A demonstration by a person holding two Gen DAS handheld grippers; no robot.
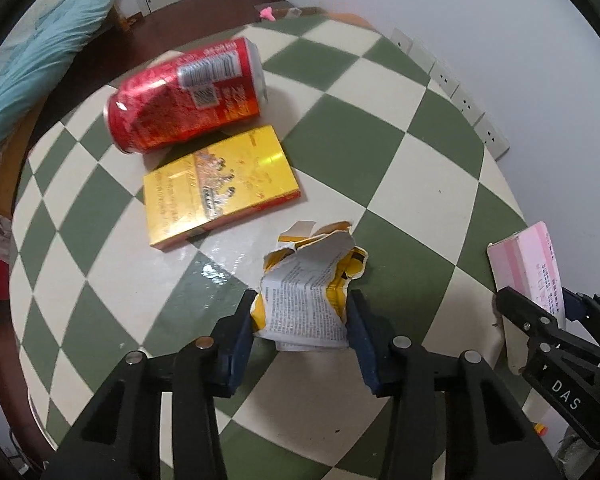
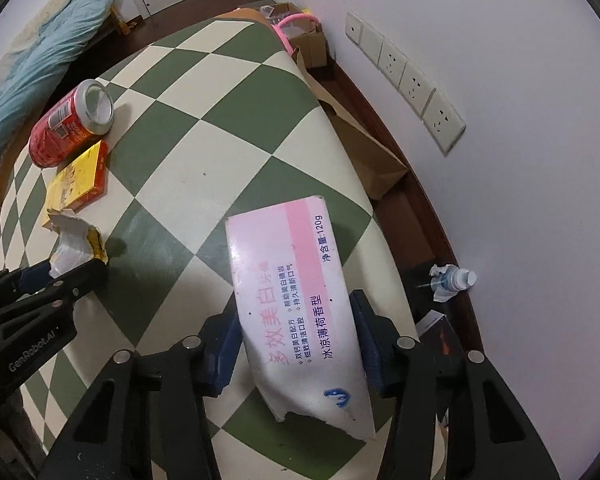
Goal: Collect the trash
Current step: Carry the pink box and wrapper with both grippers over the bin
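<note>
My left gripper (image 1: 302,316) is shut on a crumpled yellow-and-white paper wrapper (image 1: 312,284), just above the green-and-cream checkered table (image 1: 380,168). My right gripper (image 2: 296,332) is shut on a pink-and-white toothpaste box (image 2: 292,280) with a torn end, held over the table's right edge. The box also shows at the right of the left wrist view (image 1: 532,268). A dented red can (image 1: 188,94) lies on its side at the far left. A flat yellow box (image 1: 220,186) lies beside it. Both show in the right wrist view, the can (image 2: 70,124) and the yellow box (image 2: 78,180).
A brown paper bag (image 2: 372,152) and a cardboard box (image 2: 308,40) stand on the floor between the table and the wall. A crushed plastic bottle (image 2: 452,280) lies by the wall. A bed with a blue pillow (image 1: 40,56) is at the far left.
</note>
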